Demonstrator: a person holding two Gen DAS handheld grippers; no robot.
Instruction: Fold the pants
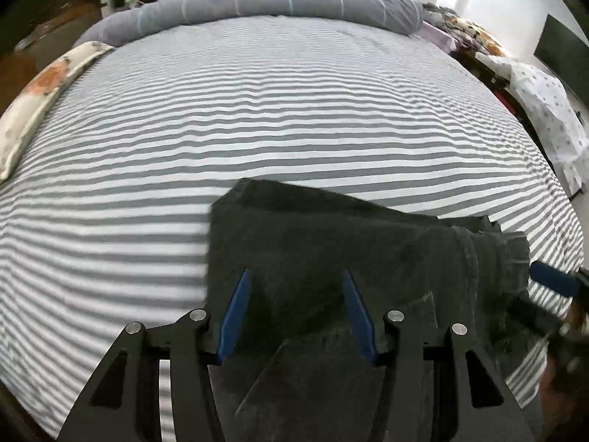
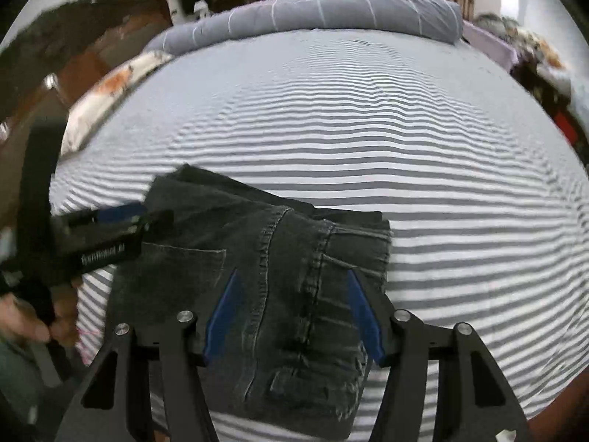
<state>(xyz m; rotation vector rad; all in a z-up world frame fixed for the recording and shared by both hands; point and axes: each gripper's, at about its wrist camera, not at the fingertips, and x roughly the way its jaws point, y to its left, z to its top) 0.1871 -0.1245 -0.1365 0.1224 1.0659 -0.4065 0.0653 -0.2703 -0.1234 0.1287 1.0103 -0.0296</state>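
The black denim pants [image 2: 265, 276] lie folded into a compact stack on the striped bed [image 1: 294, 118], near its front edge, far from the grey bolster [image 1: 287, 0] that runs along the bed's far side. A back pocket and the waistband seams face up on top of the stack.

The left tongs [image 1: 296, 276] hang over the left part of the pants, their blue-lined fingers [image 1: 235, 313] spread moderately apart with denim beneath them but no cloth pinched between; the pads do not press on anything. The right tongs [image 2: 292, 276] hang over the right part of the pants, above the stitched seams, likewise spread with nothing gripped.

In the right wrist view the left tongs appear at the left border of the pants, carried by a hand [image 2: 25, 320]. A floral pillow [image 1: 33, 103] lies at the bed's left edge, well apart from the pants.
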